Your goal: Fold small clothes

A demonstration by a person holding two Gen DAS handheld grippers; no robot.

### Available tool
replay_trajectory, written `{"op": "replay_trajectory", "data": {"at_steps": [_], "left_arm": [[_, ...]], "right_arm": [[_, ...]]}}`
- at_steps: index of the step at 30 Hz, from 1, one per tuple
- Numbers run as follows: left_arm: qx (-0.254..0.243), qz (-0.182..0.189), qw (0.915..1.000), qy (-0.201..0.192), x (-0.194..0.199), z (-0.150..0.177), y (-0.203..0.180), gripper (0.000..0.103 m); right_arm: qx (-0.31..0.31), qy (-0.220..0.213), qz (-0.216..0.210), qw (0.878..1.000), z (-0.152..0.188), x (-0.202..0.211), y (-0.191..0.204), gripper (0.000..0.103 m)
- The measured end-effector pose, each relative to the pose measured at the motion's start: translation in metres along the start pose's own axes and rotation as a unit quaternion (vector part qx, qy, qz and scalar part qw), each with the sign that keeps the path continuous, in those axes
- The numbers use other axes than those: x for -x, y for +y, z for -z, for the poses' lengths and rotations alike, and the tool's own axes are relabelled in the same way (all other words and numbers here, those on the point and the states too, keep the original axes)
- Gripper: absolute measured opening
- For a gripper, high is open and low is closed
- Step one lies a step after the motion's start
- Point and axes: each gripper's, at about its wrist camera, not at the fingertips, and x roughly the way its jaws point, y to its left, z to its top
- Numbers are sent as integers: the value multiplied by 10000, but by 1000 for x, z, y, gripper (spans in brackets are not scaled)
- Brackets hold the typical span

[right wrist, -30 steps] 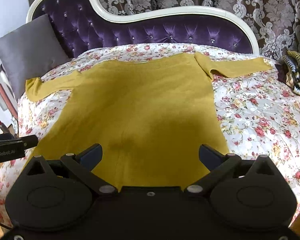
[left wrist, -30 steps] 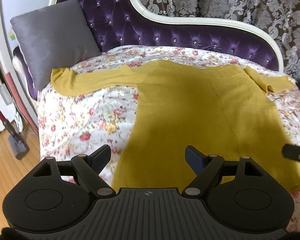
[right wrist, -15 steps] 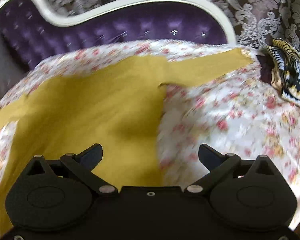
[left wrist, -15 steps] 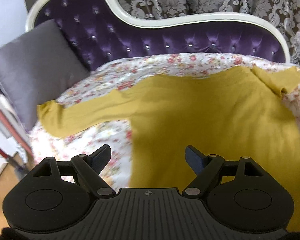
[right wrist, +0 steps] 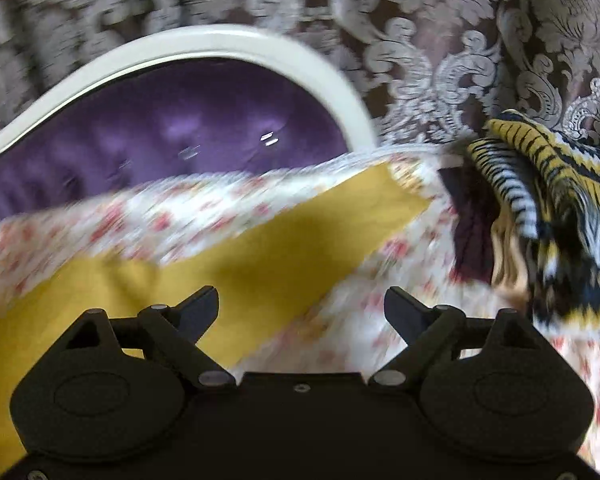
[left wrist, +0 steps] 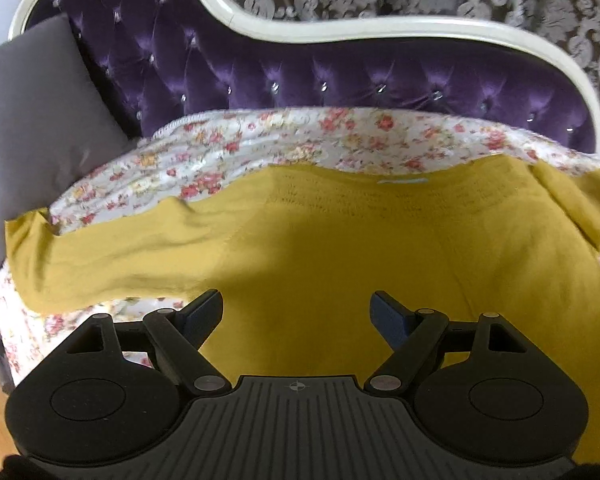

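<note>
Lying flat, one mustard sweater [left wrist: 340, 248], two wide-apart claws, one grey pillow [left wrist: 32, 128]

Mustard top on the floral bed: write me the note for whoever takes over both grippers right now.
Left gripper: open, empty, above the mustard top near its left sleeve.
Right gripper: empty, jaws closing with nothing between them, above the right sleeve; this view is blurred.
Things: the top lies flat on the floral bedspread, both sleeves stretched outward. A striped knit sits at the bed's right edge.
Done: the top is spread out; no fold shows.
Left: probably grip each sleeve and fold it inward over the body, then fold the body.
</note>
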Motion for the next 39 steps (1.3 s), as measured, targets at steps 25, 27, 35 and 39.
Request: {"op": "replay_trajectory", "data": {"at_steps": [25,27,35,39], "left_arm": [[438,-94,9990,70,-51,16,19,83],[479,-71,9988,41,-51,17,21,84],[548,-88,9984,68,-52,16,20,84],[564,-101,9983,50,-51,17,20,84]], "right_arm": [[-443,125,580,9973,-38,-115,-77,90],[-310,8,540,9981,-34,-116,-77,91],[-349,-175,286,9988,-40,-127,-81,85],[-320,-215,-63,9992,-45,-127,-81,20]]}}
